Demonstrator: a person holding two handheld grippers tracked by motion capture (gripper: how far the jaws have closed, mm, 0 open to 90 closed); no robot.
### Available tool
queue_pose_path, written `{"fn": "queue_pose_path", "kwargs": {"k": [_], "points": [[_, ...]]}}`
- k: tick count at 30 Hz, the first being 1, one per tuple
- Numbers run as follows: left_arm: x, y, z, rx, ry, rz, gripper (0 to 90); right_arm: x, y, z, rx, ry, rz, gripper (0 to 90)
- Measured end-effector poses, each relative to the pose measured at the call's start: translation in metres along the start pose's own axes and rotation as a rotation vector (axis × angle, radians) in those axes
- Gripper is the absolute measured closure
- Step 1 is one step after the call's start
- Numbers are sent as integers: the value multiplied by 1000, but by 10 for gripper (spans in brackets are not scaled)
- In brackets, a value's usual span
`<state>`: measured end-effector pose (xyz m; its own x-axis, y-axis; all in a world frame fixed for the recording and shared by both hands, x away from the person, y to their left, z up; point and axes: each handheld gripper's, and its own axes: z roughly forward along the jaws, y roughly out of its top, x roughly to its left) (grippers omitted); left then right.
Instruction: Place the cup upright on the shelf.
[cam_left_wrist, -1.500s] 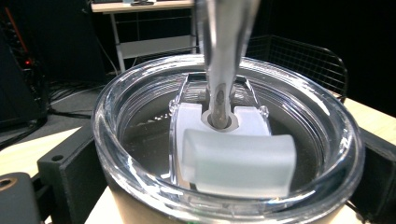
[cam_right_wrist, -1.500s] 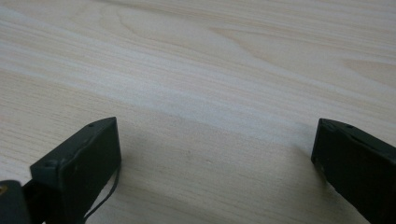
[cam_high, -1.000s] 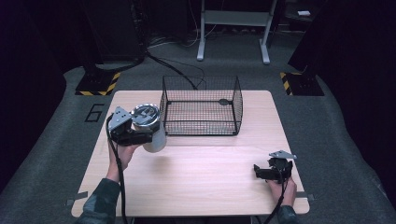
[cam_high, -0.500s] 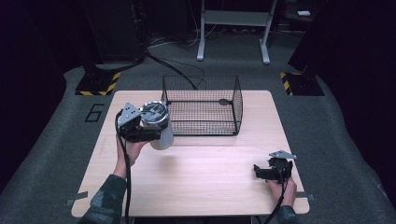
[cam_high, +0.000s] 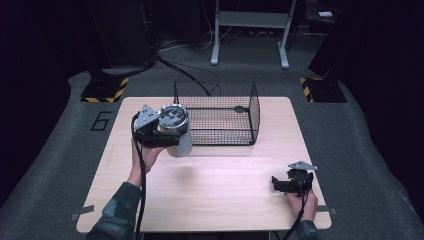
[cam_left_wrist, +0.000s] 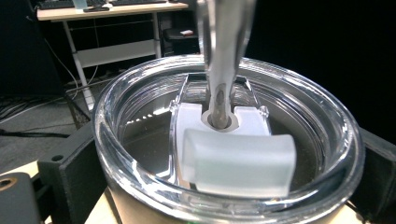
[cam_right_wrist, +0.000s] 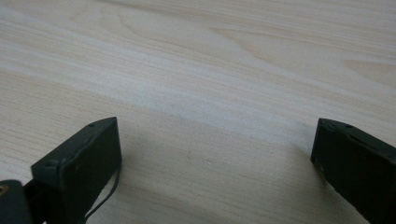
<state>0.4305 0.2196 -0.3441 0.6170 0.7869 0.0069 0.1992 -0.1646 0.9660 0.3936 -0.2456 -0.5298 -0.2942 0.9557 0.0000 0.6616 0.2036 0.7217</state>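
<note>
High view: fixed overhead at the near edge, facing forward and down over the whole table. Left gripper view: very close on the tumbler lid, facing the far desk. Right gripper view: low, close to the tabletop; shares it with the high view.

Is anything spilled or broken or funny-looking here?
Nothing is spilled or broken. The left gripper holds a steel tumbler above the table, near the wire basket. Its clear lid sits evenly, with a metal straw through it. The right gripper rests open on the table.
</note>
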Motion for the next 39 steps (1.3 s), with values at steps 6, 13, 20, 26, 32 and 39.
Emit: {"fn": "queue_pose_path", "kwargs": {"k": [6, 13, 20, 26, 32, 39], "points": [[-3, 7, 8, 0, -7, 4, 37, 0, 0, 0, 0, 1, -1, 14], [-6, 15, 17, -6, -20, 9, 37, 1, 0, 0, 1, 1, 5, 14], [-7, 24, 26, -8, -24, 14, 37, 1, 0, 0, 2, 2, 2, 16], [-7, 30, 31, -16, -23, 17, 37, 0, 0, 0, 2, 2, 0, 16], [-5, 36, 39, -18, -20, 20, 37, 0, 0, 0, 1, 2, 1, 16], [-3, 43, 49, -14, -16, 21, 37, 0, 0, 0, 2, 3, 0, 17]]}}
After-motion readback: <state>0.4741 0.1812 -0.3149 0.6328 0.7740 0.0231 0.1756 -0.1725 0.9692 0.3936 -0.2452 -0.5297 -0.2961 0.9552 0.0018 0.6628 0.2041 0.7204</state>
